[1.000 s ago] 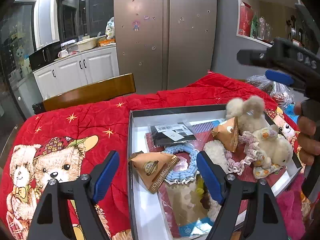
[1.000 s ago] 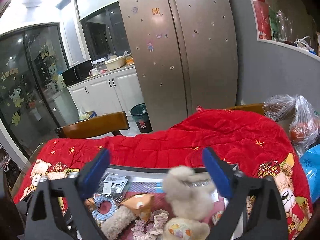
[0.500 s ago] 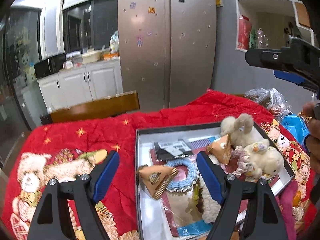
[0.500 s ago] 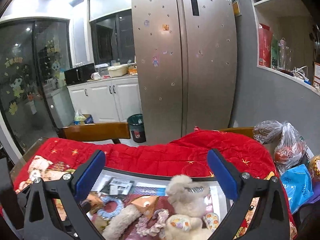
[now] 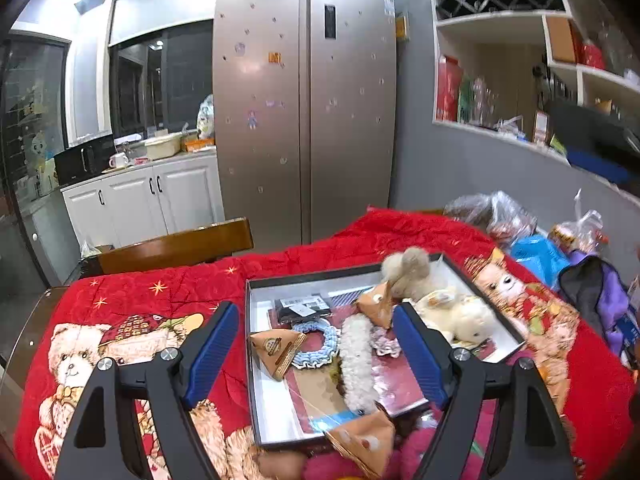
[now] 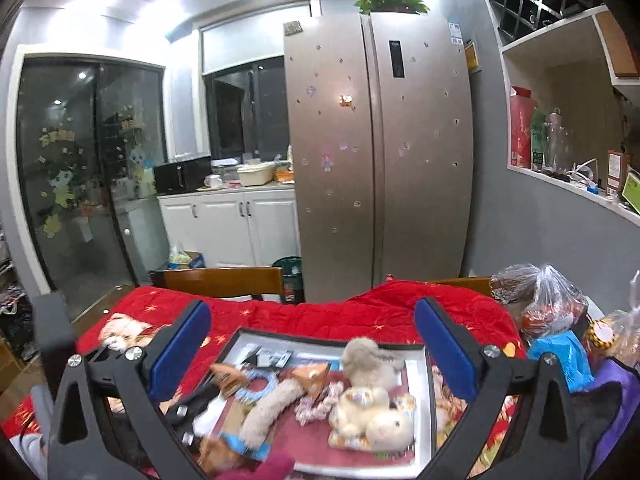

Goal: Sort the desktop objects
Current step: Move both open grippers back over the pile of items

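A shallow dark-rimmed box lies on a red bear-print blanket. It holds cream plush toys, a blue scrunchie, a white fluffy strip, tan triangular packets and a black card with a label. Another tan packet lies at the box's near edge. My left gripper is open and empty, held above the box. My right gripper is open and empty, high above the box.
A wooden chair back stands behind the table. Plastic bags, a blue bag and a purple bag lie at the right. A fridge and white cabinets stand behind.
Both grippers have risen and pulled back from the box, so more of the room shows. The right gripper has left the left wrist view. Both stay open.
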The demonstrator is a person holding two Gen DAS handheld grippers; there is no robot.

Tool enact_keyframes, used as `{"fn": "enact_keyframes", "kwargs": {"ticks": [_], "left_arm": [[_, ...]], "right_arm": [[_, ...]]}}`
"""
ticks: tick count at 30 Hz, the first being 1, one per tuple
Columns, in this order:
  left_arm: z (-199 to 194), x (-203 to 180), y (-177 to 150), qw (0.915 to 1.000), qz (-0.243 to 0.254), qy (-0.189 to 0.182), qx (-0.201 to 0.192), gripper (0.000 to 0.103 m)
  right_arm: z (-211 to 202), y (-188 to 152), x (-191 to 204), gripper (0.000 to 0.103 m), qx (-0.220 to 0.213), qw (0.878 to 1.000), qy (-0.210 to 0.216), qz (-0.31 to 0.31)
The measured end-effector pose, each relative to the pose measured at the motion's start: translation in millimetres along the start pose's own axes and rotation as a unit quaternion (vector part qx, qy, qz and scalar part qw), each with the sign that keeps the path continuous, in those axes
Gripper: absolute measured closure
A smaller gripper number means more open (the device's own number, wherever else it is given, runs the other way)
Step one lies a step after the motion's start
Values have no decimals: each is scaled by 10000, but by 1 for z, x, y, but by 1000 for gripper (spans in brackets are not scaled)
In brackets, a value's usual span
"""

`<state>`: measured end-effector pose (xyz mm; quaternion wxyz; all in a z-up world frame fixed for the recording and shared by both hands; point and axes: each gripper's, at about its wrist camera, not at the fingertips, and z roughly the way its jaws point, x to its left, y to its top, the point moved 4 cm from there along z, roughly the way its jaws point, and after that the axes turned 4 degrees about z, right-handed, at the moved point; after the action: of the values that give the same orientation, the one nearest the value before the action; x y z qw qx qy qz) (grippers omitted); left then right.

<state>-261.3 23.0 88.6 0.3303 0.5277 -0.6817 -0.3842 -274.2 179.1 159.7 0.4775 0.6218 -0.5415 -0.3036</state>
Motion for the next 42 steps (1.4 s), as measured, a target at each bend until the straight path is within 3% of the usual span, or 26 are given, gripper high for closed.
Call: {"fn": "enact_keyframes", "kwargs": {"ticks": [5,9,16,25,29,34,42], "left_arm": [[-38,-2,-2,9999,-130,103,-42,21],[-65,-8,-13,9998,-176,-4,-6,21],[-98,-13,-47,9990,-382,-198,95,19],[-100,-22,-86,9956,-750,-559,-74,19],[-83,-29,-101,9975,-563,-415,-78,19],[-59,-36,-117,9993,-187,-223,245,19],[-40,-39,-134,9975,13,-266,657,19]], "right_arm": [[-65,-15,-2,0,-72,9998,180,2],[-114,-30,-3,0,-219,9996,55,-190],[-168,-53,2,0,-412,9970,352,-557],[-154,-104,14,0,-736,9903,851,-814],[-127,-138,10,0,-289,9910,634,-1146],[-104,-162,-6,0,148,9907,345,-1306],[-73,-188,-36,0,1111,9851,1178,-572]]}}
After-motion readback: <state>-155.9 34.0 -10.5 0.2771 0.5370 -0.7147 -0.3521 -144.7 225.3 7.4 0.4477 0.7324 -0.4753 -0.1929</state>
